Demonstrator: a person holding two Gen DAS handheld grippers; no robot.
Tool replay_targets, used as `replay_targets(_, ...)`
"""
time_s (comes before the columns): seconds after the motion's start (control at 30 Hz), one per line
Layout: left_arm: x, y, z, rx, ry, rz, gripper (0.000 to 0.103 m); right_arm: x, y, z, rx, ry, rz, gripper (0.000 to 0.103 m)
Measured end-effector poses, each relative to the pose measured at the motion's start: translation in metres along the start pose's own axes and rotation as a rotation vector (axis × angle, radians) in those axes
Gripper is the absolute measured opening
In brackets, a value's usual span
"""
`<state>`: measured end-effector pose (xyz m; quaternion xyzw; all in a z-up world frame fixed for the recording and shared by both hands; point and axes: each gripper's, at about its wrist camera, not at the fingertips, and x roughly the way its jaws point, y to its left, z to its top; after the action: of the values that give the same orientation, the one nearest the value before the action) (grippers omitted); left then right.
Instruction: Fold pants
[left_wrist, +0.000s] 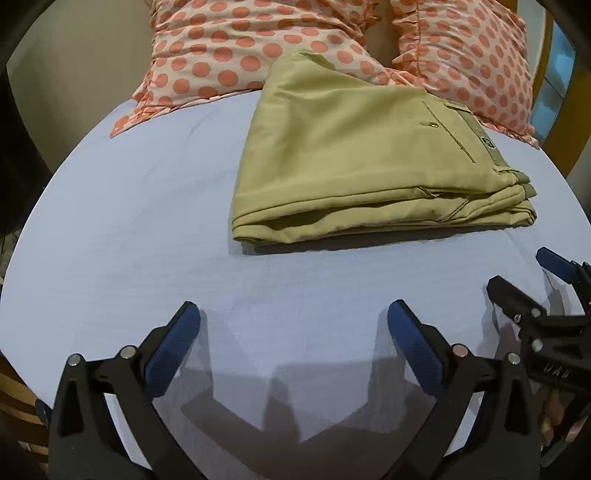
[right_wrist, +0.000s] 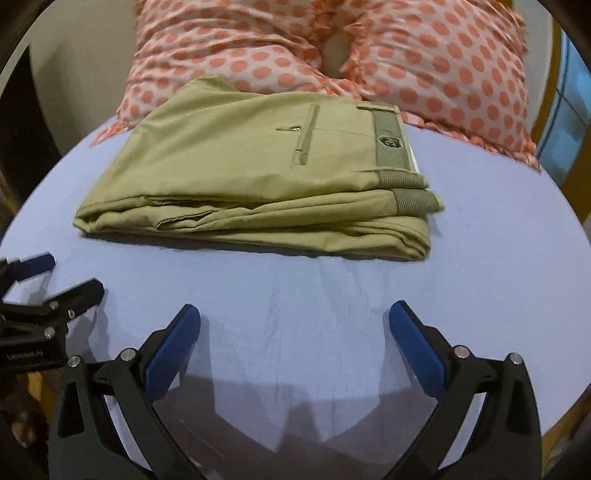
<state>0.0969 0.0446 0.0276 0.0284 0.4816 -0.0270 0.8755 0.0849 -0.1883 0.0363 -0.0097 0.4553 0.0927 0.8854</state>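
Khaki pants (left_wrist: 351, 158) lie folded in a flat stack on the light blue bed sheet (left_wrist: 129, 221), back pocket and waistband up; they also show in the right wrist view (right_wrist: 240, 166). My left gripper (left_wrist: 293, 314) is open and empty, over bare sheet in front of the stack. My right gripper (right_wrist: 295, 314) is open and empty, also short of the stack's near edge. Each gripper shows at the edge of the other's view: the right one (left_wrist: 524, 273) at the far right, the left one (right_wrist: 70, 273) at the far left. Neither touches the pants.
Two pillows with orange polka dots lie behind the pants, one left (left_wrist: 229, 51) and one right (left_wrist: 472, 55), with the stack's far edge against them. A wooden bed frame (left_wrist: 557, 122) runs along the right side. A beige wall (left_wrist: 85, 55) stands at the back left.
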Motion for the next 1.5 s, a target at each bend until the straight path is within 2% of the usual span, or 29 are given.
replay_targets(0.13,-0.0009,-0.0006,-0.0016,-0.003,-0.025,-0.004,0.101,-0.0022,0.0010,-0.0043,0.010,-0.018,-0.012,0.102)
replay_targets(0.3,-0.0022,-0.0012,-0.0058,-0.003,-0.058,-0.002,0.101,-0.0010,0.0027,-0.0022,0.026,0.001,-0.026,0.102)
replay_targets(1.5,-0.0002,-0.0003,-0.0024,-0.003,-0.039,0.000,0.101,-0.0018,0.0015,-0.0023,0.028,-0.006,-0.028,0.102)
